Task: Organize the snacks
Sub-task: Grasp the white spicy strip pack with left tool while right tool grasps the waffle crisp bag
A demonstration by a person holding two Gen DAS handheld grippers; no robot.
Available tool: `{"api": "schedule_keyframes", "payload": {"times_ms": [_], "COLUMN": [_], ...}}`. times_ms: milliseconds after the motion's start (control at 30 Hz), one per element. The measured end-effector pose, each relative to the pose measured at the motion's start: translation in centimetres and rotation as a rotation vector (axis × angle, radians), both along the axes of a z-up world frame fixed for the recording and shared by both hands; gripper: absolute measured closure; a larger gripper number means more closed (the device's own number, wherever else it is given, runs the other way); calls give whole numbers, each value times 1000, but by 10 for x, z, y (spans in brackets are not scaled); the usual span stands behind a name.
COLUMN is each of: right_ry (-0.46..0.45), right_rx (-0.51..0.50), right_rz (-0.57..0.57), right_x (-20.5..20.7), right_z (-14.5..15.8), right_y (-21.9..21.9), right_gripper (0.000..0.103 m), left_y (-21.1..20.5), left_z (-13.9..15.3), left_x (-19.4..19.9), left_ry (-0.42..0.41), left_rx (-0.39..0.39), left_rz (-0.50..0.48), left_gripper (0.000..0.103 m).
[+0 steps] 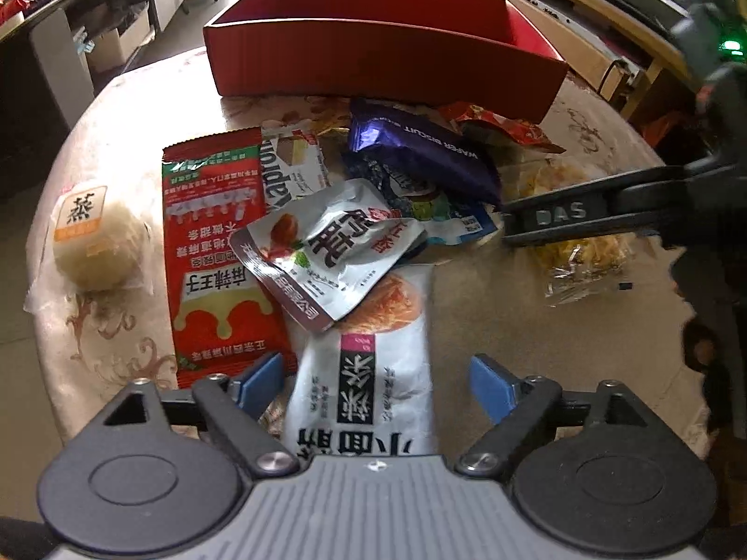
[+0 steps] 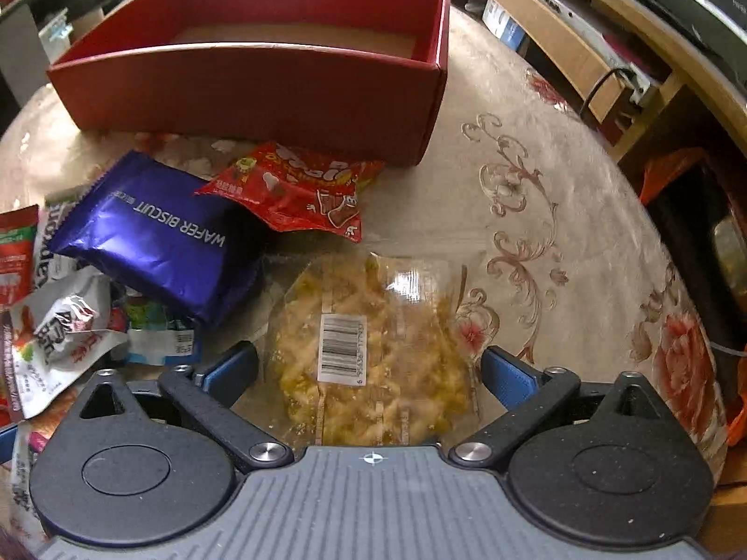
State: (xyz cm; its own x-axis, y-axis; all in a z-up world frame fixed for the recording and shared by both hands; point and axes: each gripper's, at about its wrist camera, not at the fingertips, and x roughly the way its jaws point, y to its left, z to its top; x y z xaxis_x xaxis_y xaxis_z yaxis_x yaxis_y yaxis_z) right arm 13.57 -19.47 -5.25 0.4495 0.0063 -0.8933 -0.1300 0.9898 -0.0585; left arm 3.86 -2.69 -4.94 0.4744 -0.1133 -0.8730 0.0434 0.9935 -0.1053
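A red box (image 1: 373, 58) stands open at the back of the table; it also shows in the right wrist view (image 2: 252, 88). Snack packets lie in a pile before it. My left gripper (image 1: 373, 385) is open, its blue pads either side of a white noodle packet (image 1: 369, 373). My right gripper (image 2: 369, 371) is open around a clear bag of yellow snacks (image 2: 373, 350). In the left wrist view the right gripper's fingers (image 1: 574, 214) reach in over that bag (image 1: 583, 256). A purple wafer biscuit pack (image 2: 149, 233) and a red packet (image 2: 299, 186) lie near the box.
A long red packet (image 1: 219, 252), a crumpled silver pouch (image 1: 327, 247) and a wrapped round bun (image 1: 93, 242) lie at the left. The floral tablecloth (image 2: 560, 242) is bare at the right. Wooden shelving (image 2: 583, 37) stands beyond the table's right edge.
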Motion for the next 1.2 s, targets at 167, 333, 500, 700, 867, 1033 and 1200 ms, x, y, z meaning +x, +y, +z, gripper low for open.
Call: {"api": "schedule_keyframes", "payload": {"times_ms": [167,333,500,700,867,1033,1200], "right_ry": [19,41,73,78,91,84,80], "right_rx": [52,38,70,90,80,51,54], "right_rz": [9,60,73,77,74,78,78], "right_x": [-7,-39,-74,-93,-85,-78,-81], "right_z": [5,6,8,13,11,6,13], "right_y": [-8,-11,-22,-23,-20,-17,-16], "right_gripper": [22,24,24,24,21,16,24], "left_y": [6,9,15,14,2,-7,1], "left_z": [2,5,7,7,1,-2,6], "left_x": [-3,-21,-36,-39,-24,-24,-27], "left_ry": [12,15,25,33,3,-16,6], "left_rx": [-8,-6,-38,-44,31,96,55], "left_rz": [4,-32,-45,-25,-15,-32,-15], "left_gripper": [26,41,45,39,23,26,53]}}
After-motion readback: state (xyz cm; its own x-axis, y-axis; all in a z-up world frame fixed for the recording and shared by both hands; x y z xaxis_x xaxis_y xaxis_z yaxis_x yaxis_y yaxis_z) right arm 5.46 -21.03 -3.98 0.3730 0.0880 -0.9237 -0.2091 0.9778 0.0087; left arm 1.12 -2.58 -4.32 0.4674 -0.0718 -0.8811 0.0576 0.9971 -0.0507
